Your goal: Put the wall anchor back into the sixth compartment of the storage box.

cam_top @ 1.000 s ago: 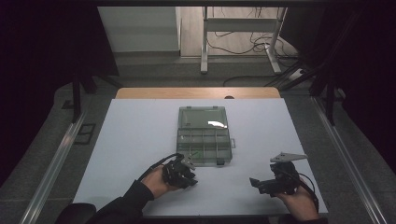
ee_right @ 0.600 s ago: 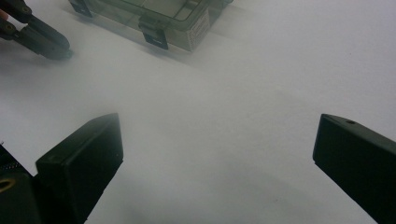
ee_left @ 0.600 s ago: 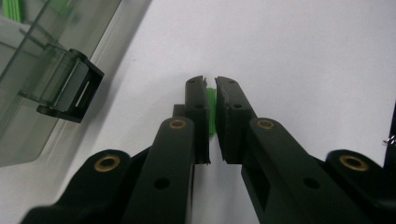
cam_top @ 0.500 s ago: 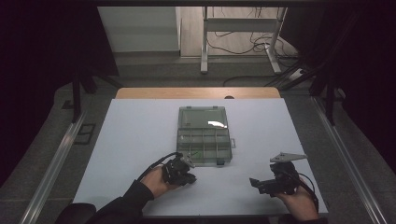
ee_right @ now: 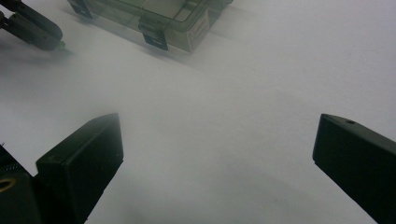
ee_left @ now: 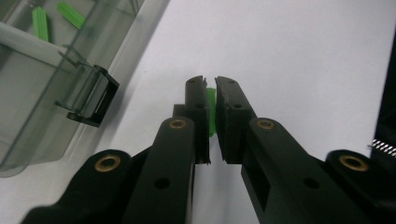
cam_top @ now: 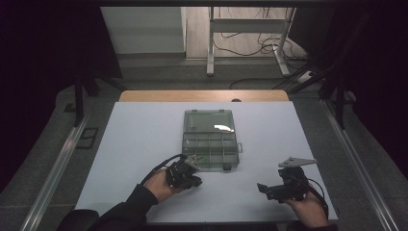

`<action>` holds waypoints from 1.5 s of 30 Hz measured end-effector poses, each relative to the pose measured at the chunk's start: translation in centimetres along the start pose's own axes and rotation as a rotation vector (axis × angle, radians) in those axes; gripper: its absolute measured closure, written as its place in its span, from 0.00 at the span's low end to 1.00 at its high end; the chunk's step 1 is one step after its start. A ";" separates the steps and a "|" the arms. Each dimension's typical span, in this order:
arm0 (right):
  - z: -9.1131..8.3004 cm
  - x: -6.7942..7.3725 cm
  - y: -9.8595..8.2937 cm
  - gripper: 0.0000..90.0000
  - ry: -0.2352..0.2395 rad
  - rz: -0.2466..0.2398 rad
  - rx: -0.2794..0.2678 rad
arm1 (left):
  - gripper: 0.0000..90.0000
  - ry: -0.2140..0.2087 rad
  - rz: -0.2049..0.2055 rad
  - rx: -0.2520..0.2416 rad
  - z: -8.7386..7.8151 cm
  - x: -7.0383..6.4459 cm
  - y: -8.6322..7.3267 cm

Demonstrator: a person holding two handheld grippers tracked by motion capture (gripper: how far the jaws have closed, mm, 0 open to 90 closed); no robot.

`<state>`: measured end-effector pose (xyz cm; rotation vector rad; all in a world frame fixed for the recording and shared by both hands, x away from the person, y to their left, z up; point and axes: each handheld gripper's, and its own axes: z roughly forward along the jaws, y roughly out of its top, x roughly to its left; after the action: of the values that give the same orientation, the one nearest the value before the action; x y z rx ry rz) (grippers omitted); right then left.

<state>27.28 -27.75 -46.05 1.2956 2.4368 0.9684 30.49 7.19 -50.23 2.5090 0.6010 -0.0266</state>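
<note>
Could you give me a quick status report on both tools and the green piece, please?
Left tool shut on green plug, just off the organizer box. Right tool open, holding nothing. Nothing in the way.

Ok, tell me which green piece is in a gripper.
The green piece pinched in the left gripper; the other green pieces lie inside the clear box.

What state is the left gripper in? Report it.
Shut on a green piece: the left gripper has its jaws nearly together, green plastic pinched between them.
</note>
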 end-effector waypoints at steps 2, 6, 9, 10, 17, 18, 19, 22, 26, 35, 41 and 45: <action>0.0 0.0 0.0 0.02 0.000 0.000 -0.001 | 0.94 -0.005 -0.003 -0.005 -0.2 0.0 0.1; 0.0 0.0 0.0 0.02 0.000 0.000 -0.002 | 0.94 -0.011 -0.003 -0.015 -0.6 0.0 0.4; 0.0 0.0 0.0 0.02 0.000 0.000 -0.002 | 0.94 -0.017 -0.017 -0.035 -1.0 -0.1 0.5; 0.0 0.0 0.0 0.02 0.000 0.000 -0.002 | 0.94 -0.019 -0.018 -0.038 -1.1 0.0 0.6; 0.0 0.0 0.0 0.02 0.000 0.000 -0.001 | 0.94 -0.010 -0.009 -0.043 -1.7 0.0 0.8; 0.0 0.0 0.0 0.02 0.000 0.000 -0.001 | 0.94 -0.009 -0.008 -0.045 -1.7 0.0 0.8; 0.0 0.0 0.0 0.02 0.000 0.000 -0.001 | 0.94 -0.009 -0.008 -0.048 -1.8 0.0 0.8; 0.0 0.0 0.0 0.02 0.001 0.001 0.000 | 0.94 -0.007 -0.007 -0.053 -2.1 0.0 1.0; 0.0 0.0 0.0 0.02 0.000 0.000 0.000 | 0.94 -0.005 -0.011 -0.061 -2.5 0.1 1.1; -0.1 0.0 0.0 0.01 0.008 0.009 -0.005 | 0.94 0.004 -0.021 -0.078 -3.5 0.4 1.3; -0.1 0.0 0.0 0.01 0.011 0.008 -0.008 | 0.94 0.007 -0.050 -0.105 -3.8 0.6 1.5; -0.1 0.0 0.0 0.01 0.009 0.007 -0.010 | 0.94 0.013 -0.047 -0.111 -4.3 0.8 1.9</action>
<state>27.22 -27.84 -45.97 1.2997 2.4325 0.9895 31.58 8.34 -45.74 2.3894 0.6492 0.0047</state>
